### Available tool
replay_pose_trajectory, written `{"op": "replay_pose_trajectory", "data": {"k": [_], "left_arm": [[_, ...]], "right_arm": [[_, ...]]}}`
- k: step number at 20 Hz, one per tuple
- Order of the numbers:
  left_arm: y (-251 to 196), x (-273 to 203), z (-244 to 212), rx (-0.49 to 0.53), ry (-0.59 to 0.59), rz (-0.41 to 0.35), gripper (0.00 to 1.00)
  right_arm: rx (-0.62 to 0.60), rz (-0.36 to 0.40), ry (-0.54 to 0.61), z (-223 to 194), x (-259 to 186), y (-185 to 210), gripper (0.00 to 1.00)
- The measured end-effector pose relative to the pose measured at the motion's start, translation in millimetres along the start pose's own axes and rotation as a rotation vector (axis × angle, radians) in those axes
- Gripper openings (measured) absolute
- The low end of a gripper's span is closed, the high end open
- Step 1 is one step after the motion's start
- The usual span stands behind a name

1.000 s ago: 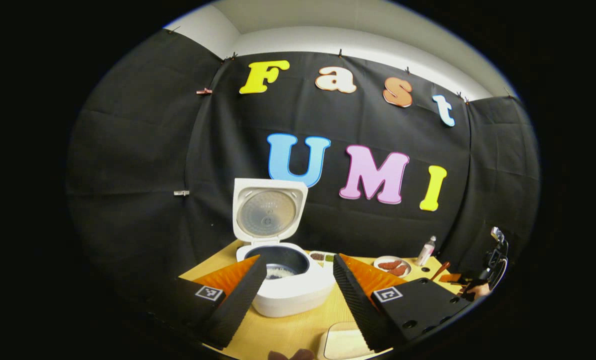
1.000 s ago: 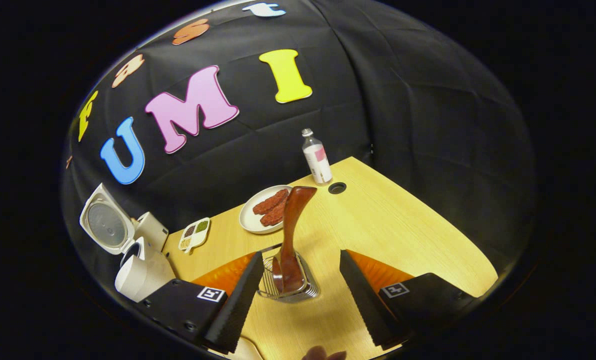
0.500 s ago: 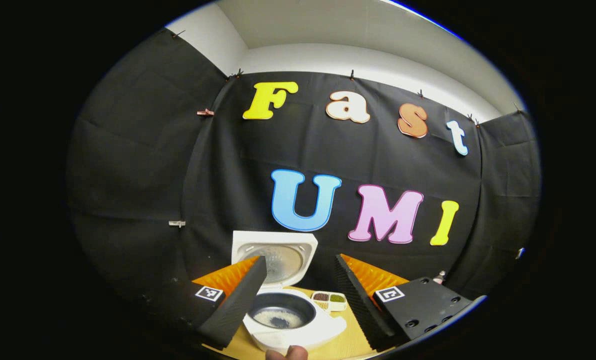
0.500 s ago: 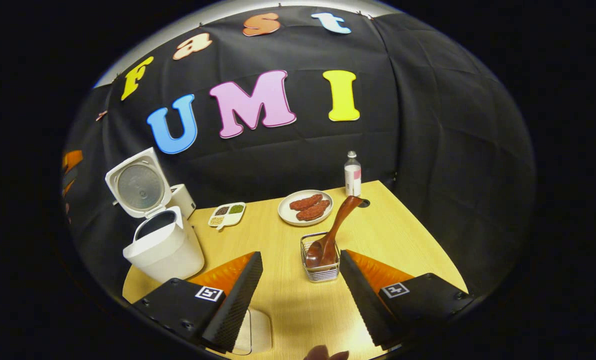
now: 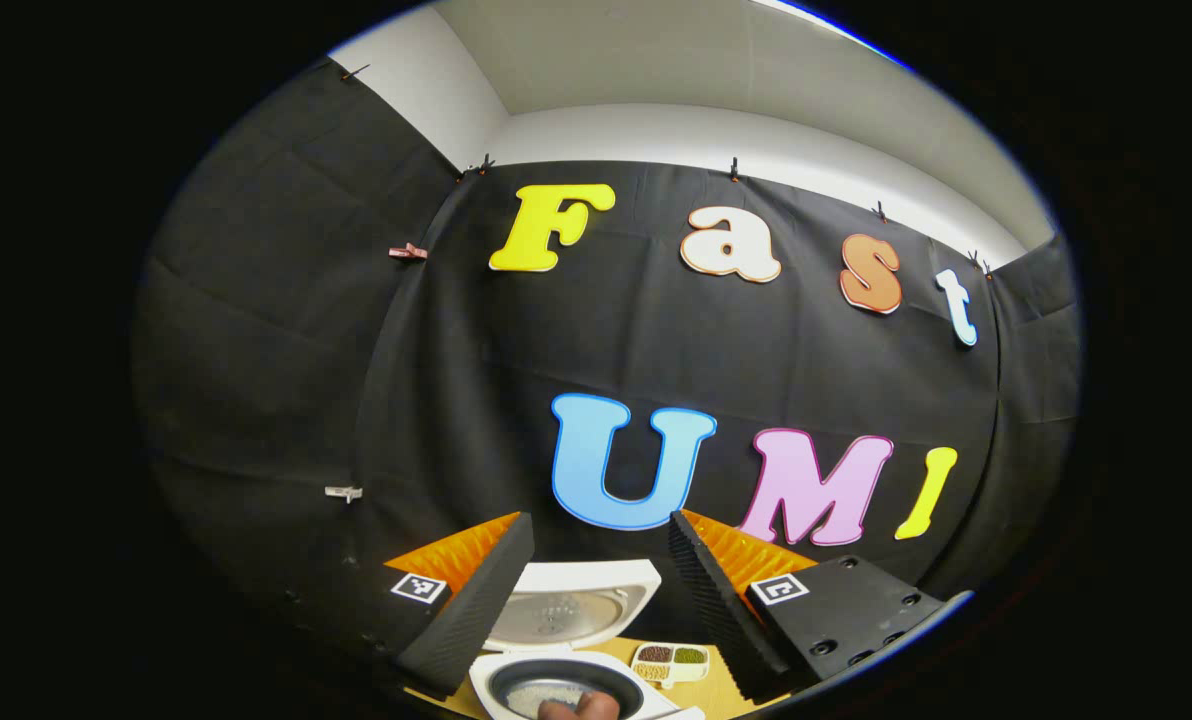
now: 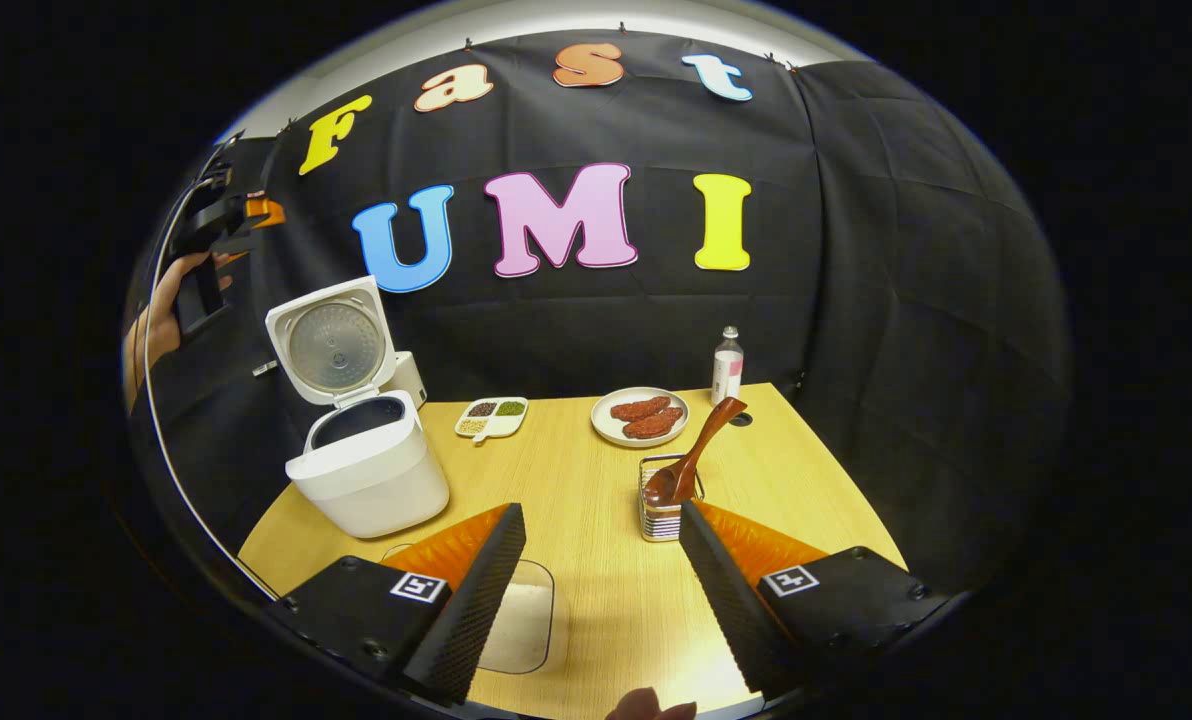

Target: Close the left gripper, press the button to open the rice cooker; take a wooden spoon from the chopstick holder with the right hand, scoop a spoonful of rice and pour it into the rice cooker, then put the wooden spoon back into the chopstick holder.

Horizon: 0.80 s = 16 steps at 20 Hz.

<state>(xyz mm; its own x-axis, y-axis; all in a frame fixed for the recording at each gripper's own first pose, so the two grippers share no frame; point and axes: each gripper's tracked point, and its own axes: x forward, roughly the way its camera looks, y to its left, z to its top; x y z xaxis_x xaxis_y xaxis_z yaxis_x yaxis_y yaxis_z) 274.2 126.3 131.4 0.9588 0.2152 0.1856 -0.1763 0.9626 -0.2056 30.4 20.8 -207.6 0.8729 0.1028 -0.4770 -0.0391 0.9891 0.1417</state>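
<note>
in the right gripper view, the left gripper (image 6: 218,215) is showing at the far left, raised high and held by a hand (image 6: 156,325); in its own view its jaws are standing wide apart with nothing between them. the cooker (image 6: 366,470) is standing at the left of the table (image 6: 596,530), lid (image 6: 326,340) upright and pot open; rice (image 5: 546,695) is lying in the pot in the left gripper view. the rice container (image 6: 521,620) is sitting at the near edge, just beside the right gripper's left finger. the right gripper (image 6: 602,590) is hovering above the near table, jaws wide apart and gripping nothing. the spoon (image 6: 696,455) is resting bowl-down in the holder (image 6: 661,510), handle leaning up and to the right.

judging from this layout, every step appears complete: lid open, rice in the pot, spoon returned. the step in hand is the retreat. guidance: draw both grippers straight away from the table, keeping the right gripper's right finger off the holder, which is standing just beyond its tip; a nudge would likely tip the light wire frame.

other items: a seasoning dish (image 6: 491,417) is lying behind the cooker's right side, a plate (image 6: 641,417) of red food is sitting behind the holder, and a bottle (image 6: 726,365) is standing at the far right corner. nothing is blocking the withdrawal path.
</note>
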Motion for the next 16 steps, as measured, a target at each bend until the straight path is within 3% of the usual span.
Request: {"op": "replay_pose_trajectory", "data": {"k": [3, 9, 16], "left_arm": [[7.3, 43.3, -10.0, 0.011, 0.021, 0.022, 0.94], [25.0, 118.2, -88.2, 0.134, 0.203, 0.076, 0.94], [23.2, 137.7, -157.3, 0.154, 0.401, 0.109, 0.94]], "right_arm": [[-0.012, -0.009, -0.001, -2.7, -14.5, 4.2, 0.99], [0.013, -0.066, -0.015, 1.4, -31.1, -0.7, 0.99], [0.04, -0.141, -0.038, 7.8, -51.8, -20.6, 0.99]]}}
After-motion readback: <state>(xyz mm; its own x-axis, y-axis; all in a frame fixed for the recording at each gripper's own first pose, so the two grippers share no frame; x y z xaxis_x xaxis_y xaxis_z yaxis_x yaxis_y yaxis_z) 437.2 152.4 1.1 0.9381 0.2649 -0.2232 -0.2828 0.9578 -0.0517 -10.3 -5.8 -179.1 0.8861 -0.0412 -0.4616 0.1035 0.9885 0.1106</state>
